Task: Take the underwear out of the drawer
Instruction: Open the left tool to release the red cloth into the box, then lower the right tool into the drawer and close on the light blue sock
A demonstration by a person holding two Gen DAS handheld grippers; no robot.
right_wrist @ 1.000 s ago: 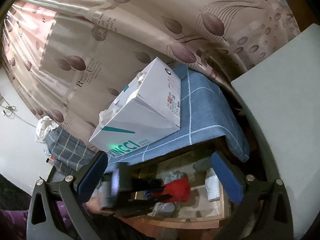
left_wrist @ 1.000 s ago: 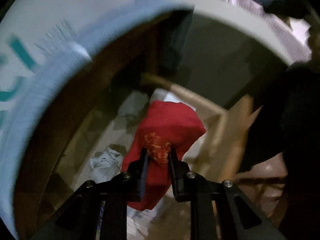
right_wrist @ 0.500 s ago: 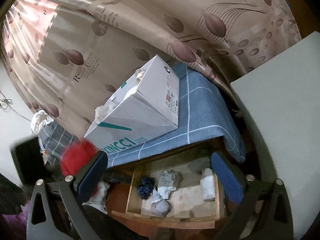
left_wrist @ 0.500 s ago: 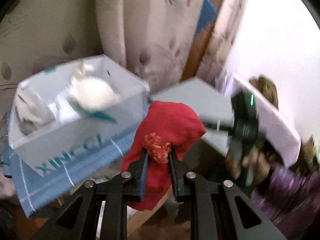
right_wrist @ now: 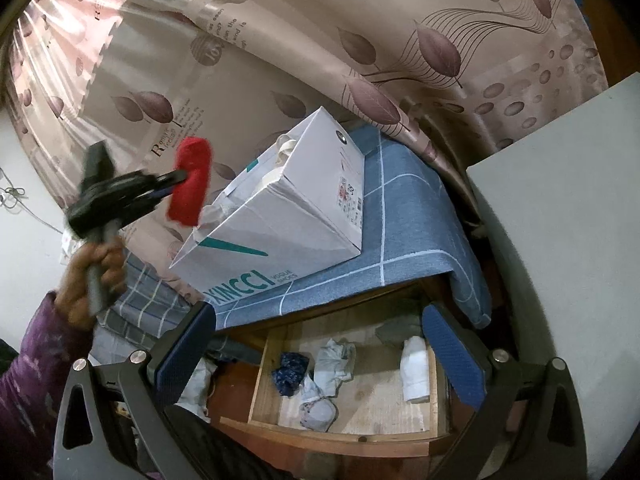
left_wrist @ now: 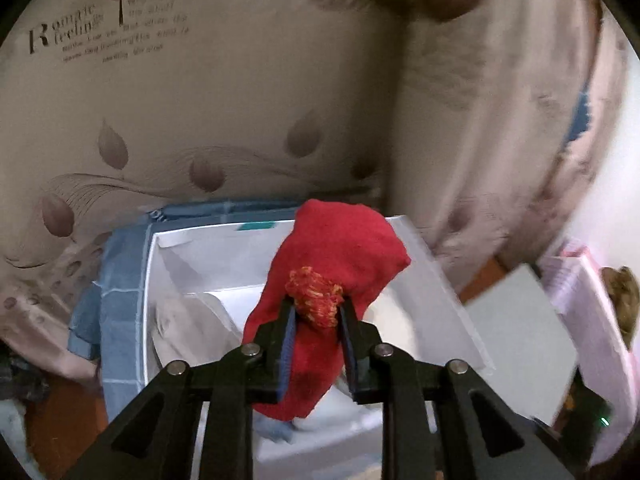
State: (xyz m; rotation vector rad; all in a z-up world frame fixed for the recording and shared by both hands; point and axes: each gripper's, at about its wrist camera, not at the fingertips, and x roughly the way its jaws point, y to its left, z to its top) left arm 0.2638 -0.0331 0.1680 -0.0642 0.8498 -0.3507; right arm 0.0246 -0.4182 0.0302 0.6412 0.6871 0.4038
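Your left hand-held gripper (left_wrist: 316, 316) is pinching the red underwear (left_wrist: 332, 280), its pads pressed onto a bunched fold beside a knot of orange-yellow trim, with the rest of the cloth spilling out ahead of and below the fingers. The garment hangs clear of the drawer (right_wrist: 348, 412), held up in the air directly over the open top of the white shoe box (left_wrist: 424, 280) that stands on the blue checked cloth (right_wrist: 404, 232) covering the bench. It looks light and limp, soft knit with no stiffness of its own, so it should sag whichever way you tip it, and the grip probably depends on how much fabric is gathered between the pads; a thick fold like this one seems safer than a single edge, which could slide out. In the right wrist view its long axis runs roughly up and down, one rounded end above the fingers and the longer end drooping below them toward the box. Your right hand-held gripper (right_wrist: 320, 356) stands spread wide with nothing between its blue pads, aimed down at the drawer below and ahead of it, where a dark blue piece (right_wrist: 290, 372), several pale bundles (right_wrist: 332, 364) and a white roll (right_wrist: 416, 368) lie on the wooden bottom.
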